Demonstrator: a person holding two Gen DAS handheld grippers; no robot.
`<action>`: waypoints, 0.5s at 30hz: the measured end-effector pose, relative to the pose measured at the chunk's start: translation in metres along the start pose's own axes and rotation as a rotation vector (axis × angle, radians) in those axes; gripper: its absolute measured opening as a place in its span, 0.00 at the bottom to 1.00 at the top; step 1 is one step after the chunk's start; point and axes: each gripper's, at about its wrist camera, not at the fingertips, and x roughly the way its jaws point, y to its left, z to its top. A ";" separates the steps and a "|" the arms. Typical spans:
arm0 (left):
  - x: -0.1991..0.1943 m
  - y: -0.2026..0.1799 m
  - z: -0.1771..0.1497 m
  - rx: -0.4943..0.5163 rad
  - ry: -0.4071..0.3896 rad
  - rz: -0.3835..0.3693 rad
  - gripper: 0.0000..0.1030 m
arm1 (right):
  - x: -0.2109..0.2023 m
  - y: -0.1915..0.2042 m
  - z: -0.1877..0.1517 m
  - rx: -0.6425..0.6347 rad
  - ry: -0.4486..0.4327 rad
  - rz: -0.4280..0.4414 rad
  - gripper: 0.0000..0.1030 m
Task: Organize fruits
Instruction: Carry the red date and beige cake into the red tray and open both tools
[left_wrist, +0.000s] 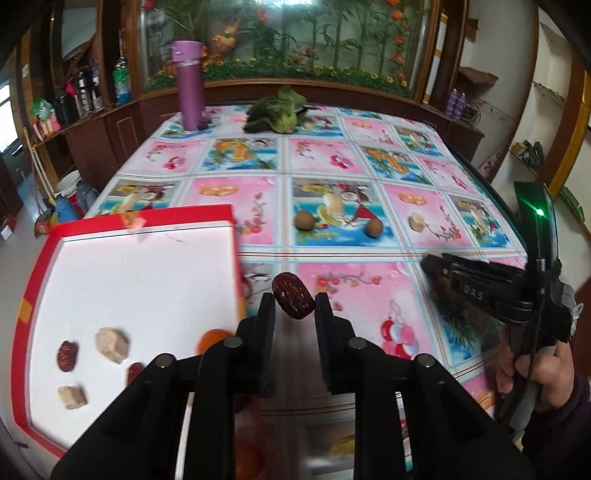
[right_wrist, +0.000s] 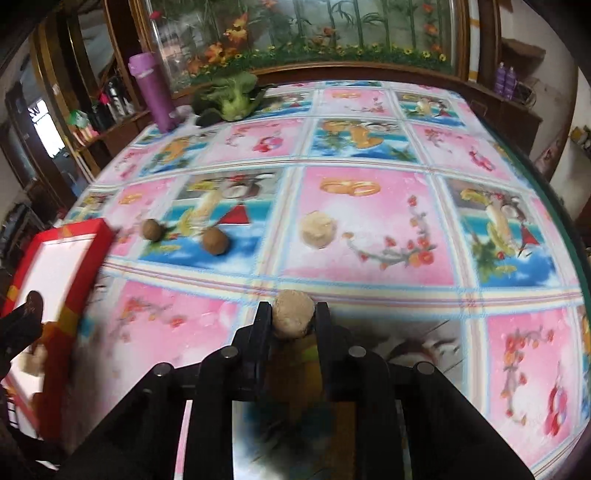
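The left gripper pinches a dark red date between its fingertips, held just right of the red-rimmed box, which sits at the table's left edge. Inside the box, on its white floor, lie another date, two tan chunks and a further reddish piece partly hidden by the gripper. The right gripper is clamped on a tan lumpy piece above the patterned tablecloth, near the table's front edge. Farther out, toward the middle of the table, two brown round fruits lie near each other, with another tan piece to their right. At the far edge stand a purple bottle and a leafy green vegetable.
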 end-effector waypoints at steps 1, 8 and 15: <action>-0.005 0.006 -0.002 -0.008 -0.011 0.009 0.23 | -0.004 0.006 -0.001 -0.007 -0.003 0.016 0.21; -0.028 0.047 -0.018 -0.073 -0.051 0.052 0.23 | -0.037 0.076 -0.005 -0.137 -0.066 0.120 0.21; -0.042 0.084 -0.038 -0.129 -0.065 0.121 0.23 | -0.049 0.151 -0.025 -0.249 -0.057 0.270 0.21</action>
